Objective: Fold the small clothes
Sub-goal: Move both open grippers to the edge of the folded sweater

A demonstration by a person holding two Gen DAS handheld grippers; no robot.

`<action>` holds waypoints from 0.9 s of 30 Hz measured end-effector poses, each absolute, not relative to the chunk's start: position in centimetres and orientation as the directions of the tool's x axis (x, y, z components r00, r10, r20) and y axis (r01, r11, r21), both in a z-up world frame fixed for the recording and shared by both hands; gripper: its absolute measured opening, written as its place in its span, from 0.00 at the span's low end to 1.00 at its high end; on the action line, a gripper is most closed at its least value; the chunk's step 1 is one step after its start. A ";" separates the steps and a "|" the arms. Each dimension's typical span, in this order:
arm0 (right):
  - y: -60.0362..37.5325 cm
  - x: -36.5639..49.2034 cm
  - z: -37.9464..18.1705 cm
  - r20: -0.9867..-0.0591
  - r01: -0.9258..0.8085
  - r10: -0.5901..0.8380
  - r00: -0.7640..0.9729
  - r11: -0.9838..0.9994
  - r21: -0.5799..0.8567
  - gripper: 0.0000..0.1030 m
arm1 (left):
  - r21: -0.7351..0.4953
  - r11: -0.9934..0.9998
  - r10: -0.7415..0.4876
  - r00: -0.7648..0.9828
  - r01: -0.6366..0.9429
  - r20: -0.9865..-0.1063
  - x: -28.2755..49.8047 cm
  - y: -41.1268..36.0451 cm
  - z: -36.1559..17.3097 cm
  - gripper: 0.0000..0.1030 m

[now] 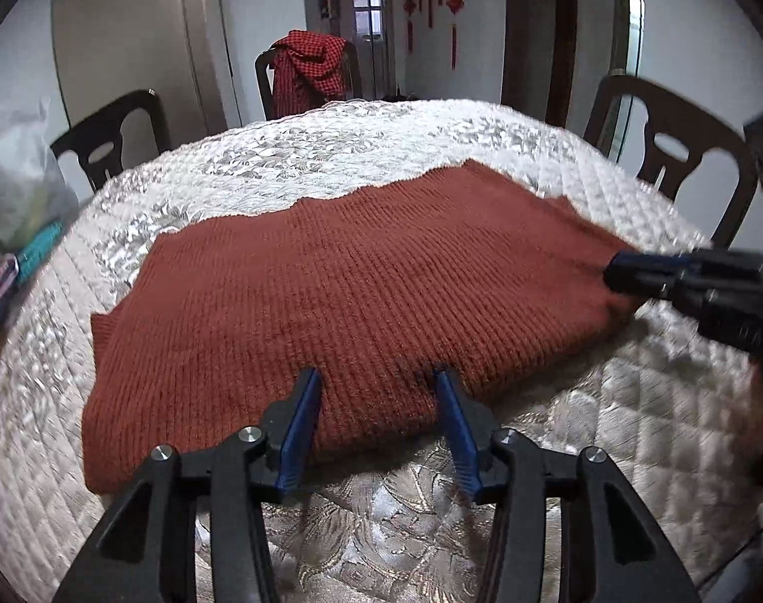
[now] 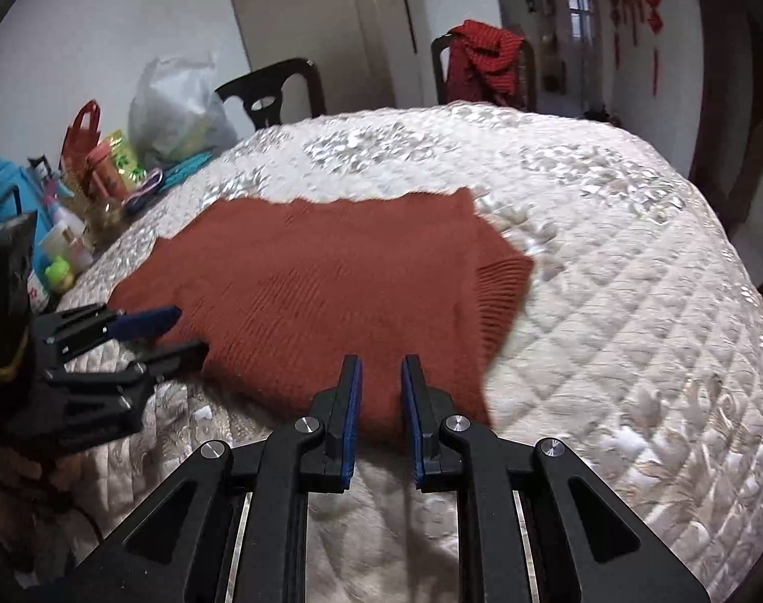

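Observation:
A rust-red knitted garment point(image 1: 341, 281) lies flat, folded, on the quilted tablecloth; it also shows in the right wrist view point(image 2: 331, 281). My left gripper point(image 1: 378, 377) is open, its blue-padded fingers resting at the garment's near edge with cloth between them. My right gripper point(image 2: 381, 367) is open by a narrower gap at the garment's near right corner. Each gripper shows in the other's view: the right one point(image 1: 627, 271) at the garment's right edge, the left one point(image 2: 180, 331) at its left edge.
The round table point(image 1: 331, 135) carries a white plastic bag point(image 2: 180, 105), bottles and a red bag point(image 2: 82, 130) at its left side. Dark wooden chairs point(image 1: 682, 151) stand around it; one far chair holds a red checked cloth point(image 1: 306, 70).

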State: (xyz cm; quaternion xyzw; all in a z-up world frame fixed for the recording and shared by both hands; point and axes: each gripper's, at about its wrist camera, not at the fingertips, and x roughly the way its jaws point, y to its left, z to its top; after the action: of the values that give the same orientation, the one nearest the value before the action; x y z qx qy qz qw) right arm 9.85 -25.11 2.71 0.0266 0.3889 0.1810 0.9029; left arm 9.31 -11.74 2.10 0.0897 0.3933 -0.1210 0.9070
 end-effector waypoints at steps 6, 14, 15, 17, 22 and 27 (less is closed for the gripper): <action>-26.1 10.8 1.6 -0.714 -0.272 0.357 0.602 0.933 0.237 0.16 | 0.059 0.956 -0.155 0.668 0.286 -0.728 8.8 -11.3 2.5 0.51; -26.7 9.1 2.5 -0.696 -0.245 0.316 0.645 0.948 0.203 0.16 | -0.060 0.992 -0.125 0.753 0.113 -0.646 7.3 -3.3 4.6 0.51; -26.8 9.3 2.2 -0.702 -0.238 0.310 0.641 0.950 0.202 0.16 | -0.076 0.994 -0.111 0.744 0.081 -0.659 7.6 -2.2 4.2 0.51; -27.0 9.8 1.5 -0.722 -0.210 0.291 0.628 0.956 0.203 0.16 | -0.090 0.996 -0.081 0.716 0.026 -0.693 8.2 -0.5 3.1 0.50; -28.0 9.9 1.0 -0.719 -0.187 0.324 0.614 0.946 0.266 0.16 | -0.191 0.982 -0.145 0.676 0.006 -0.722 8.3 1.0 1.7 0.47; -28.0 10.0 0.9 -0.722 -0.185 0.324 0.612 0.945 0.269 0.16 | -0.190 0.982 -0.145 0.671 0.007 -0.727 8.3 0.6 1.4 0.47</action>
State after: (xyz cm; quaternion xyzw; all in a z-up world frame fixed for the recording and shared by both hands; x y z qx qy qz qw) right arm 9.96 -27.98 0.90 0.0839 0.4171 0.1424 0.8937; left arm 8.31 0.65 1.43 -0.0861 0.4033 -0.0418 0.9101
